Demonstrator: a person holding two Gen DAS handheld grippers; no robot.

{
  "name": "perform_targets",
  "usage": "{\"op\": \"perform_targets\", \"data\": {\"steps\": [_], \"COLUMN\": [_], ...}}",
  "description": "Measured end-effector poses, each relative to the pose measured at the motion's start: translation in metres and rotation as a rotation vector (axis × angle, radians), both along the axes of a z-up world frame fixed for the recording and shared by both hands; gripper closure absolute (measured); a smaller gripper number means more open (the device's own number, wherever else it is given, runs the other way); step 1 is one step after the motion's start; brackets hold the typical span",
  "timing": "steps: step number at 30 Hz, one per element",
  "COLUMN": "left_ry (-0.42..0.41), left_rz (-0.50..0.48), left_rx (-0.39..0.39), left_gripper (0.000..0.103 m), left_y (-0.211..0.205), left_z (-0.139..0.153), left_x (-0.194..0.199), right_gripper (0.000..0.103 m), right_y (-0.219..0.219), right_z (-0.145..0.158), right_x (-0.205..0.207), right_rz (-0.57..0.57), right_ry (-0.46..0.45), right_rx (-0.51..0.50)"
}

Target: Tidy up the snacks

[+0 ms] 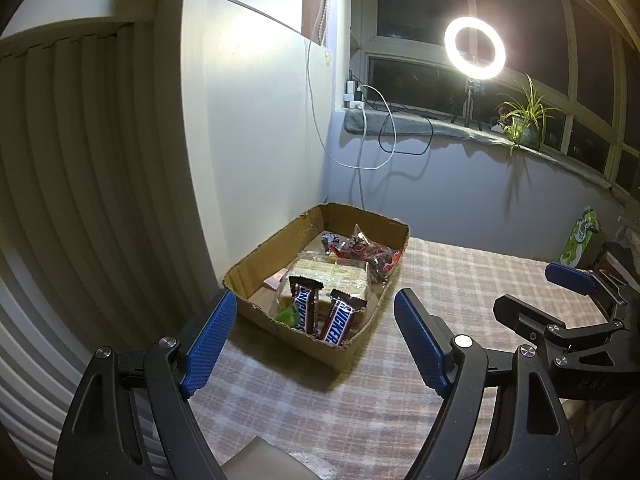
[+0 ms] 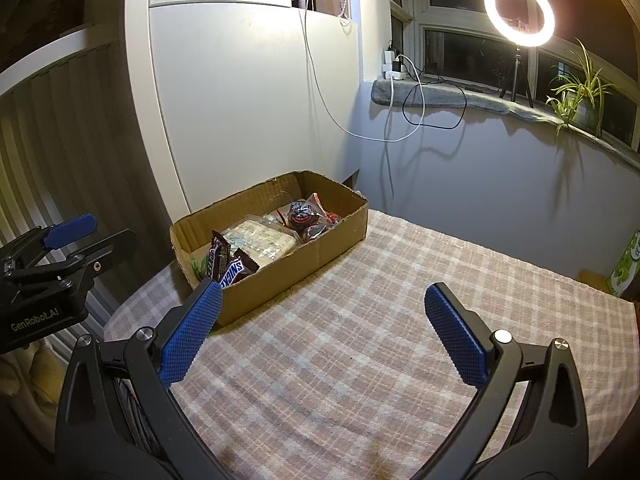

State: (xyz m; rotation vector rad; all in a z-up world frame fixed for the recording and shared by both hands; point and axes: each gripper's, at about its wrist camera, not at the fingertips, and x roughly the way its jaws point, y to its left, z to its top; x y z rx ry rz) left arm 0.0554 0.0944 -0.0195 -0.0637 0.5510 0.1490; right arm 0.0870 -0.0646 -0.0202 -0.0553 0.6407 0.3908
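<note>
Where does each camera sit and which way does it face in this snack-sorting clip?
Left wrist: rides the left gripper, open above the checked cloth, facing the cardboard box close ahead; the right gripper shows at its right edge.
Right wrist: rides the right gripper, open, facing the cloth and window wall, box further off to the left; the left gripper shows at its left edge.
Shared: box with two Snickers bars, ring light, potted plant.
</note>
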Motion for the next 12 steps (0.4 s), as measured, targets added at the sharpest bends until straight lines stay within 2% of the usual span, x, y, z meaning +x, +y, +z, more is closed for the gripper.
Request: {"op": "perform_targets", "data": {"steps": [12], "left_ry": [-0.001], "left_rz": [-0.010], "left_rx": [0.013], "left_gripper": [0.022], "left_y": [-0.0065], "left_z": [-0.0002], "left_x": [0.0002], "right_gripper": [0.000], "right_y": [-0.0051], "right_z": [-0.0038], "right_x": [0.0003], "right_rz": [-0.007], "right_ry": [0.007], "right_rx": [0.010]}}
